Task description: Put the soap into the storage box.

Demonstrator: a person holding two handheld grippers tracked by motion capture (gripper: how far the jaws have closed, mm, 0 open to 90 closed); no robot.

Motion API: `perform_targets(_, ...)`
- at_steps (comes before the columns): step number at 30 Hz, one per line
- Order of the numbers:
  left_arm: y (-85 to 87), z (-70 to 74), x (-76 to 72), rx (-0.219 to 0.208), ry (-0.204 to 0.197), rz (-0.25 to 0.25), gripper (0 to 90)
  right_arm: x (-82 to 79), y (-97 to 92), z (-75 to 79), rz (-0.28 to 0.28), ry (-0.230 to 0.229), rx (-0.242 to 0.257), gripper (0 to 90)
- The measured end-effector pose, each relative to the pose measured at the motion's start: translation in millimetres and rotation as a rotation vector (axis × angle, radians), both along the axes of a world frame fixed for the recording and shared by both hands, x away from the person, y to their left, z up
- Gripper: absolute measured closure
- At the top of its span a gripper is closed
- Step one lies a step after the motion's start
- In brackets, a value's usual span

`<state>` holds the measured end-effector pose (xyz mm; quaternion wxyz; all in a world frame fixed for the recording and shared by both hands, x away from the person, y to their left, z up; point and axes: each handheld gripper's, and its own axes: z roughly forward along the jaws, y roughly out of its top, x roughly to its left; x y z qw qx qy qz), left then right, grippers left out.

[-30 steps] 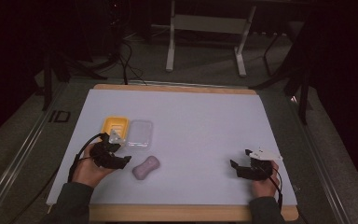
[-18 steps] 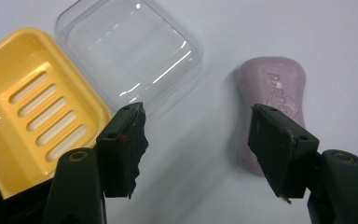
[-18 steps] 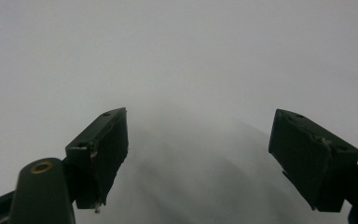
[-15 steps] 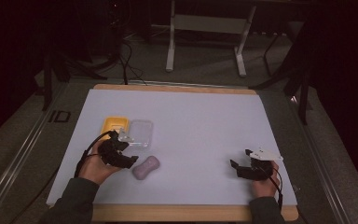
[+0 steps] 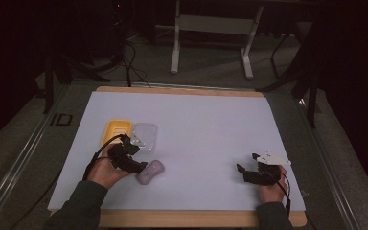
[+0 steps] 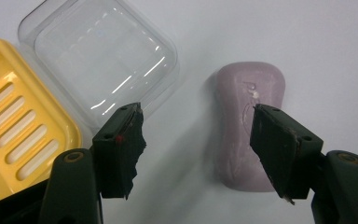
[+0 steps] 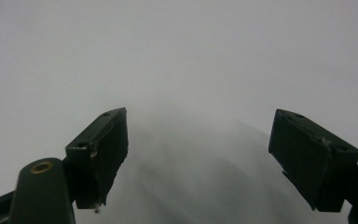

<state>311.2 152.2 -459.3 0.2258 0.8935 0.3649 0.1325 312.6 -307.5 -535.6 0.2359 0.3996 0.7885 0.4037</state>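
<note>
Here the left gripper [image 6: 196, 140] hovered over the counter [image 5: 211, 129], its fingers [image 6: 121, 140] having just been opening; nothing was pinched, and one finger overlapped the pink soap bar [image 6: 249, 135]. The bar lay flat, just beside the clear lid [image 6: 102, 56] and near the yellow soap dish [image 6: 23, 135]. In the left gripper view its long axis ran up and down, roughly along the fingers; from above it looked slanted across the counter. A close from here would probably land one finger on top, skidding the slick bar away or into the lid. The right gripper [image 7: 200, 149] sat released, well apart.
</note>
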Motion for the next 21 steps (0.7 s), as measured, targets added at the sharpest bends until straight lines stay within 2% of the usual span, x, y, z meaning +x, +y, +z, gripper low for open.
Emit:
perform_targets(11,-10.8,-7.2,1.8,0.019,0.031,-0.024,34.3,-0.1,-0.1,0.0,0.001,-0.002,0.001,19.4)
perform_targets(21,-22.0,-13.0,4.0,0.01,0.066,-0.047,32.0,-0.1,-0.6,0.1,0.001,-0.003,0.004,19.4)
